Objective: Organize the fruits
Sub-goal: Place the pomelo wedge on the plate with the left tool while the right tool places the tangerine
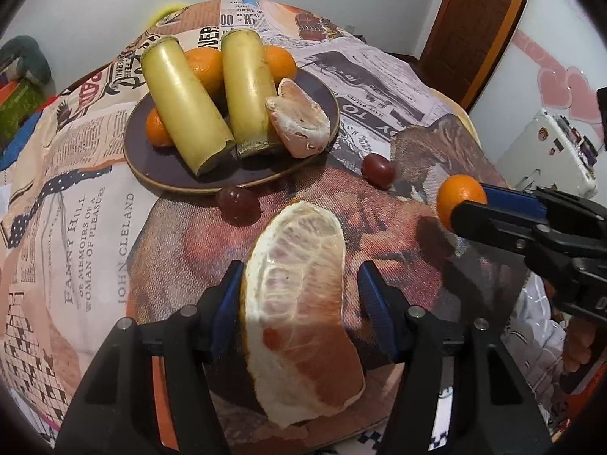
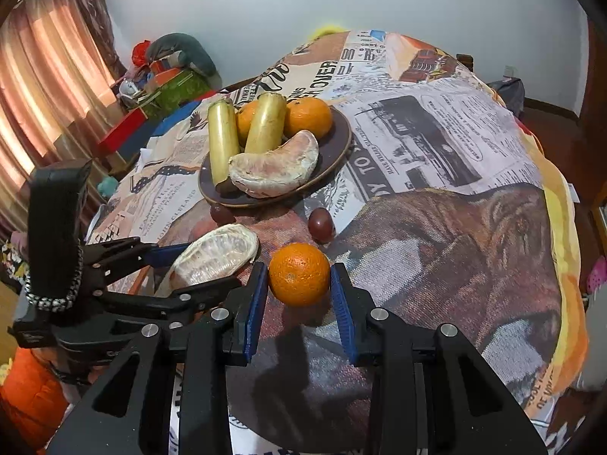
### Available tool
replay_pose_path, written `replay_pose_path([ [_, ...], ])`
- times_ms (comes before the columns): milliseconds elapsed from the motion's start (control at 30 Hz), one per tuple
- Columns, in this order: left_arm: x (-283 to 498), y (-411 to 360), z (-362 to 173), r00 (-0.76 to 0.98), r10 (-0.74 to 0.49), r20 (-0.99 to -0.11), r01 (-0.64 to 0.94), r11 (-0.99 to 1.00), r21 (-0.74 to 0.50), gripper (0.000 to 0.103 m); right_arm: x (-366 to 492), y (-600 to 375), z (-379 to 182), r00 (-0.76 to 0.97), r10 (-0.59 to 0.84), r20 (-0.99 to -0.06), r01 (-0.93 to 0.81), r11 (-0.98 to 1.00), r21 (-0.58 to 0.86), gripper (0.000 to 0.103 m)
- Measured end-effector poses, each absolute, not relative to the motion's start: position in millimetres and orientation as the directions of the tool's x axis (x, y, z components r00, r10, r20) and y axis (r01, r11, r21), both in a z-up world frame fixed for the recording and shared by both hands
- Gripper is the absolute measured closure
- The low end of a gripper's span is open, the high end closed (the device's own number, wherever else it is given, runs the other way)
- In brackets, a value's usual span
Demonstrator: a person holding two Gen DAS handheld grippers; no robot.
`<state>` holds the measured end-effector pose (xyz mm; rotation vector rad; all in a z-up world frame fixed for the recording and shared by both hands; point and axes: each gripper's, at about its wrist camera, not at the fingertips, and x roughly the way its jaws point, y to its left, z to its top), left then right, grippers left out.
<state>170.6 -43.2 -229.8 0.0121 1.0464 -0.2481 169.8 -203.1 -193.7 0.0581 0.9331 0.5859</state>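
Pomelo segment (image 1: 299, 303) sits soft and tearable between the left gripper (image 1: 301, 311) jaws, not yet pinched; right gripper (image 2: 299, 295) jaws bracket a firm orange (image 2: 299, 273), contact unclear

The tablecloth (image 1: 91, 204) is woven cloth with a coarse, matt weave under its newspaper print, and the brown plate (image 1: 159, 163) looks like glazed ceramic with a soft sheen. The sugarcane pieces (image 1: 186, 110) are smooth and waxy, the peeled pomelo segment (image 1: 299, 288) dull with papery pith, and the orange (image 2: 299, 273) finely pebbled. The left gripper (image 1: 301, 299) is matt black plastic with ribbed blue pads (image 1: 227, 303) and bright metal pins.
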Motion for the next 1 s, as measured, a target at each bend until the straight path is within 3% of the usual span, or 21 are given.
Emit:
replay_pose_path([
  [67,171.3,-44.9,-230.2,0.485,-0.180,-0.856,0.214,0.973,-0.083,0.050,169.3,-204.2,-192.8,0.454,0.500,-0.738,-0.446,0.844,0.297,0.072],
  [433,165.0,-27.5,-218.2,0.479,-0.241,-0.844,0.210,0.965,-0.156,0.052,170.6,-204.2,-186.0,0.470,0.502,-0.726,-0.450,0.844,0.292,0.072],
  [867,163.6,13.9,-167.1,0.618,-0.193,-0.762,0.117,0.981,-0.154,0.055,182.7,-197.4,-177.6,0.485,0.510,-0.710,-0.459,0.840,0.289,0.072],
  [933,168.9,19.4,-162.6,0.630,-0.180,-0.755,0.103,0.984,-0.148,0.059,186.2,-195.9,-175.1,0.490,0.512,-0.706,-0.462,0.839,0.289,0.072],
  [967,171.5,22.1,-161.4,0.631,-0.180,-0.755,0.102,0.984,-0.149,0.071,187.9,-195.2,-173.9,0.492,0.513,-0.703,-0.462,0.839,0.288,0.072],
  [1000,175.1,24.7,-160.5,0.627,-0.185,-0.757,0.103,0.983,-0.155,0.075,189.5,-194.7,-172.7,0.495,0.513,-0.701,-0.463,0.839,0.287,0.072],
])
